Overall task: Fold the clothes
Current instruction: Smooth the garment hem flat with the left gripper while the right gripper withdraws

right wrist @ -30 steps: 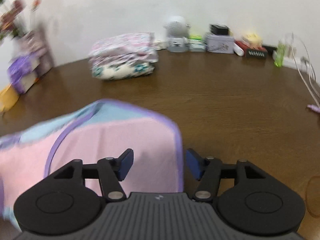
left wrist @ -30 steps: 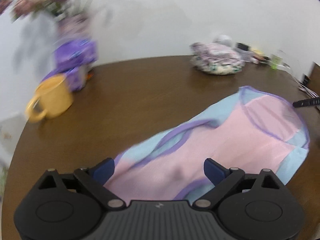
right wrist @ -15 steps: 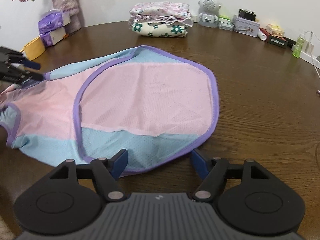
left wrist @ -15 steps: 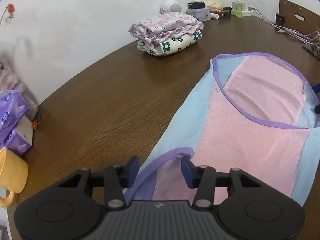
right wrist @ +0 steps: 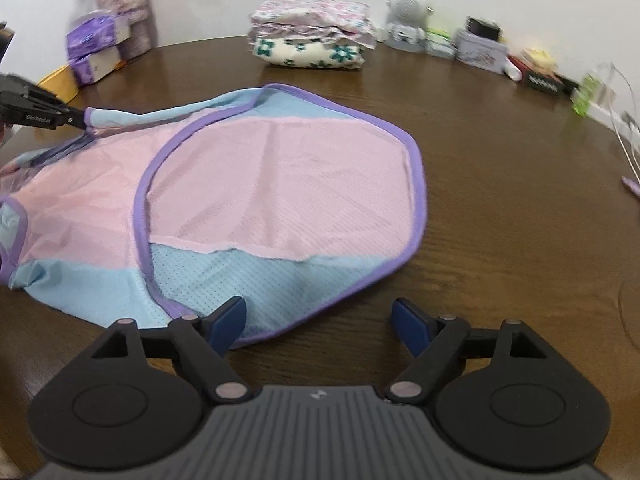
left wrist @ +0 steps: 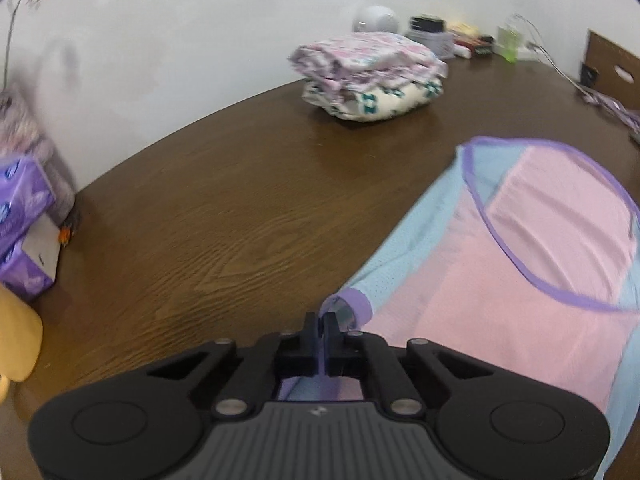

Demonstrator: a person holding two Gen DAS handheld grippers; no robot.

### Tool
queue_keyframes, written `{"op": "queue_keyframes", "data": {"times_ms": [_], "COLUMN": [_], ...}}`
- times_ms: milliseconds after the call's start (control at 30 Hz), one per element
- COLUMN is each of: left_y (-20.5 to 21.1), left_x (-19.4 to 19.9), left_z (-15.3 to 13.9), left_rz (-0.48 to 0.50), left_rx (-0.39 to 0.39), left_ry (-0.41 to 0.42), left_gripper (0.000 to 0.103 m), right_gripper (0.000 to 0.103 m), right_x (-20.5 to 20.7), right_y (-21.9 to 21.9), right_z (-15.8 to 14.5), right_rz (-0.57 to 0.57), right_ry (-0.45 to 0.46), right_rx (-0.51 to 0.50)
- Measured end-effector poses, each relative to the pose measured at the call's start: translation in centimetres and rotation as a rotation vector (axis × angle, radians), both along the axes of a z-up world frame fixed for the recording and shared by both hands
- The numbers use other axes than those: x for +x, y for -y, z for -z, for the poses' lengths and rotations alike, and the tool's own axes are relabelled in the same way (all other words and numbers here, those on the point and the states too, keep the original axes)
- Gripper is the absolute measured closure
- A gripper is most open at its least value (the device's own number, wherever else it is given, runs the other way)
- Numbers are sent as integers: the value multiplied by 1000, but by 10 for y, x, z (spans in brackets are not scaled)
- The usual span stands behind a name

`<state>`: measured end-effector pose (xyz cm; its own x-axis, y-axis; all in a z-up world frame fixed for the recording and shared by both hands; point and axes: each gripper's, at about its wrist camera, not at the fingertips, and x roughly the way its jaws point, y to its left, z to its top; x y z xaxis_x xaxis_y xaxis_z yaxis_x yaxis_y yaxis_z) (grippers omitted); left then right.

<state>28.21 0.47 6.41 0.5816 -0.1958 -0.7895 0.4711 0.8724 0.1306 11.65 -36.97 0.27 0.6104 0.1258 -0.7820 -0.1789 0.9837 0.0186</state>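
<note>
Left hand-held gripper (left wrist: 323, 322) is clamped tight on the purple-trimmed corner of the top (right wrist: 248, 192), out at the left end of the cloth; you can see it from the other camera too, pinching that blue strap bit. That pink-and-blue top lies spread on the brown worktop (left wrist: 224, 216), with its right part already doubled over onto the middle, purple hem curving across the pink.

My guess is the held corner is about to be carried over for a fold. To do that nicely I'd keep the pinch on the trim, lift just enough that the mesh clears the wood, and bring it across flat so the edges line up with the purple hem instead of bunching. It's thin, slippery-looking fabric, so slow and level.

Moving right, the right hand-held gripper (right wrist: 320, 320) sits wide open with nothing in it, fingers hovering over the near blue edge of the top. Looks well placed to pin or grab that hem.

Room-wise: bare wood around the cloth on the far and right sides. The tissue boxes (left wrist: 24, 224) and yellow cup (left wrist: 18, 344) crowd the left edge, the folded pile (right wrist: 310, 46) sits at the back, and there's clutter and cables (right wrist: 628, 136) far right. I'd stay central.
</note>
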Motion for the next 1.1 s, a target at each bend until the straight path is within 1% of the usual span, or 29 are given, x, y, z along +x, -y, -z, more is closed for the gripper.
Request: {"op": "queue_keyframes", "data": {"times_ms": [133, 333, 367, 400, 467, 567, 633, 700, 833, 900, 967, 1100], "left_y": [-9, -16, -18, -21, -23, -20, -17, -15, -11, -9, -6, 2], "left_x": [18, 39, 41, 43, 44, 43, 44, 47, 50, 51, 52, 49], "left_z": [0, 6, 5, 5, 4, 6, 7, 9, 13, 15, 16, 20], "left_rz": [-62, -134, -120, -108, -92, -67, -50, -49, -58, -62, -69, -90], "left_rx": [-41, -28, -45, -61, -75, -43, -49, -57, -44, -37, -24, 39], "left_ry": [-22, -19, -28, -40, -61, -58, -75, -86, -73, -66, -54, 7], "left_gripper": [102, 101, 99, 93, 90, 89, 89, 89, 89, 98, 100, 101], "right_gripper": [12, 5, 5, 4, 4, 4, 3, 3, 1, 1, 1, 1], "right_x": [-3, -3, -4, -4, -4, -3, -2, -3, -4, -5, -4, -3], "right_y": [-3, -7, -7, -7, -7, -8, -8, -9, -12, -14, -14, -15], "right_z": [3, 4, 4, 4, 5, 4, 4, 4, 5, 5, 6, 6], "right_rz": [30, 32, 33, 33, 34, 44, 54, 65, 94, 109, 121, 137], "right_ry": [-6, -11, -10, -9, -9, -16, -23, -24, -20, -18, -20, -25], "right_rx": [-5, -6, -6, -6, -6, -7, -8, -8, -5, -5, -5, -5]}}
